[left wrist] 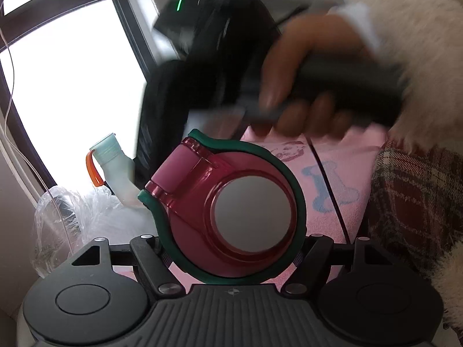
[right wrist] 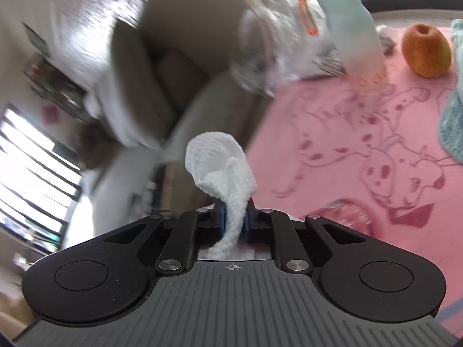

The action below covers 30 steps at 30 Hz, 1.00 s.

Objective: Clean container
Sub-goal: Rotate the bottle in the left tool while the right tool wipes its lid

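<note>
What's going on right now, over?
Left gripper clamped on red container. Right gripper shut on white cloth, off the container. Nothing blocking its opening.

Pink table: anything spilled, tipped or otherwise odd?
No spill shows. The pale bottle and the apple stand upright on the pink cloth. A crumpled plastic bag lies at the cloth's edge beside the bottle. Motion blur hides finer detail.

Ahead of the left hand-held gripper [left wrist: 231, 248], the other hand [left wrist: 303, 86] and its black tool block the way. Ahead-right of the right hand-held gripper [right wrist: 235, 217], bare pink cloth [right wrist: 332, 144] lies open; farther stand a pale bottle [right wrist: 353, 29], crumpled plastic bag [right wrist: 269, 52] and apple [right wrist: 426, 52].
</note>
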Each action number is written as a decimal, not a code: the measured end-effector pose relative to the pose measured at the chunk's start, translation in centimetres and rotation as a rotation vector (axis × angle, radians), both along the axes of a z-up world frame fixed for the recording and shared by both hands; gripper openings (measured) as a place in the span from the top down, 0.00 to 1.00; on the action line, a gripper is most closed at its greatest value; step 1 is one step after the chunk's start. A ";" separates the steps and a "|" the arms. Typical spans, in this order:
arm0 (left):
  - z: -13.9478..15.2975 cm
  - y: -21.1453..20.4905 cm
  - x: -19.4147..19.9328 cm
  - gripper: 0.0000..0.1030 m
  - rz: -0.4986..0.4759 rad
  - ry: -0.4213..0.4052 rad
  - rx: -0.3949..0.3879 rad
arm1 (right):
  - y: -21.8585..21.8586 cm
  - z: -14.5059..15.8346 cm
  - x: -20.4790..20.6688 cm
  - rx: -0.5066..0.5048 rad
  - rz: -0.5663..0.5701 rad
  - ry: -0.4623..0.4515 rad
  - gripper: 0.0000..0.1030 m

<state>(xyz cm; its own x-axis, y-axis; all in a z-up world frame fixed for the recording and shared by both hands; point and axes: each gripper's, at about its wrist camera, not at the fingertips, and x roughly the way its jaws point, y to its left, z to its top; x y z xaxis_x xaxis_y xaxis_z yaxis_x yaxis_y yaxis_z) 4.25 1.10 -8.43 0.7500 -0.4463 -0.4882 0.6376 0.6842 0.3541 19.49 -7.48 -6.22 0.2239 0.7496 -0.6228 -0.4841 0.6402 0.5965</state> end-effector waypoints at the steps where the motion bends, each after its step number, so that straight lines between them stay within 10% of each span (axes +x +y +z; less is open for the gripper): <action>1: 0.0 0.1 0.0 0.31 0.003 0.004 -0.005 | 0.2 -0.7 0.6 -0.057 -0.030 -0.013 0.88; 8: 0.5 1.7 1.1 0.31 0.082 0.088 -0.121 | -3.5 -4.9 3.2 -0.276 -0.315 -0.037 0.88; 14: 0.7 3.1 3.4 0.31 0.187 0.189 -0.254 | -7.3 -5.0 0.8 -0.256 -0.371 0.009 0.88; 23: 1.2 3.2 4.5 0.31 0.272 0.275 -0.321 | -7.0 0.1 -3.2 0.318 -0.224 -0.006 0.88; 30: 1.2 3.2 5.3 0.31 0.290 0.275 -0.331 | -8.5 -5.8 -1.2 0.068 -0.524 0.032 0.88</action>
<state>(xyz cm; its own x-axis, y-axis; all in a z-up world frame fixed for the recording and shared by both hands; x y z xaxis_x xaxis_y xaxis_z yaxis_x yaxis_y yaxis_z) 9.51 4.27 -7.24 0.7295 -0.4032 -0.5526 0.4444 0.8934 -0.0652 18.29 -15.99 -12.00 0.5610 0.5809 -0.5898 -0.0900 0.7510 0.6541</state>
